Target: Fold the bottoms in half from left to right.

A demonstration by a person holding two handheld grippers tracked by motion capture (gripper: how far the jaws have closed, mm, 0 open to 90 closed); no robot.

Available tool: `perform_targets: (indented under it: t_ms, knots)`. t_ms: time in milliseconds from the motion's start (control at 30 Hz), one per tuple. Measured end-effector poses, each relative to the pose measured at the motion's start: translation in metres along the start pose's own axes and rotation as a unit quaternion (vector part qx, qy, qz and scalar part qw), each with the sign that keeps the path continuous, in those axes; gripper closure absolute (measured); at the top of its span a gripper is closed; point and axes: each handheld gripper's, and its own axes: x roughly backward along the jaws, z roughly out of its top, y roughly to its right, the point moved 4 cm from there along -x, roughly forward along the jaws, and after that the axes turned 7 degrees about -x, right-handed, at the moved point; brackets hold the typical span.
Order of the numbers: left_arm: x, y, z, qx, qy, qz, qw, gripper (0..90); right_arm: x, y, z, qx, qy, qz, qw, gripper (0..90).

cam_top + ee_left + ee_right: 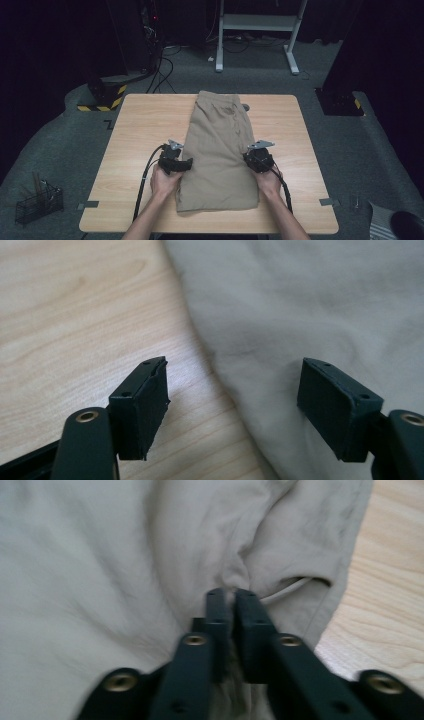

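Lying between both hand-held grippers: shorts (pixel 218 150) (right edge pinched).

- A light wooden table (pixel 135 135) with rounded corners is seen standing on grey carpet.
- Folded beige shorts (pixel 220 150) are laid lengthwise along its middle, reaching the far edge.

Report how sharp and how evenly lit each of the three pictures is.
High view: table brightly lit, room around it dark, shorts fairly sharp. Left gripper view: sharp, soft shadows under the open left gripper. Right gripper view: blurred, right gripper pinching cloth.
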Motion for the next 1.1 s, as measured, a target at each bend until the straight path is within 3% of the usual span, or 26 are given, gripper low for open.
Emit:
perform_targets:
  t_ms: [67,267,467,533,667,800,933,1033,1100]
  knots:
    - [0.002,0.002,-0.004,-0.011,-0.004,0.000,0.9999,30.4,0.001,0.000,-0.002,0.002,-0.002,0.002,1.0000,90.0]
    - [0.015,0.005,-0.018,-0.006,-0.008,-0.006,0.9999,31.4,0.014,0.003,-0.011,0.012,0.001,-0.003,0.9999,90.0]
    - [0.037,0.022,-0.037,-0.020,-0.021,-0.023,0.9993,31.8,0.033,0.002,-0.028,0.016,0.000,0.008,0.9998,89.5]
    - [0.037,0.021,-0.034,-0.023,-0.017,-0.021,0.9994,30.2,0.036,0.000,-0.029,0.018,0.008,0.008,0.9998,81.6]
    - [0.029,0.013,-0.016,-0.006,0.009,-0.019,0.9998,28.1,0.039,-0.003,-0.013,0.004,0.037,0.019,0.9991,73.4]
    - [0.013,0.005,0.001,0.006,0.022,-0.012,0.9997,28.2,0.022,-0.006,-0.002,-0.005,0.031,0.021,0.9993,71.2]
    - [0.003,0.003,0.002,0.007,0.012,-0.011,0.9998,30.9,0.006,-0.007,-0.001,-0.002,0.013,0.021,0.9997,87.0]
    - [0.002,0.003,-0.003,0.011,-0.007,0.001,0.9999,30.8,0.006,-0.005,-0.005,0.006,0.010,0.013,0.9998,89.9]
    - [0.005,0.007,-0.005,-0.005,-0.014,0.005,0.9999,31.9,0.012,-0.002,-0.008,0.007,0.012,0.006,0.9999,90.0]
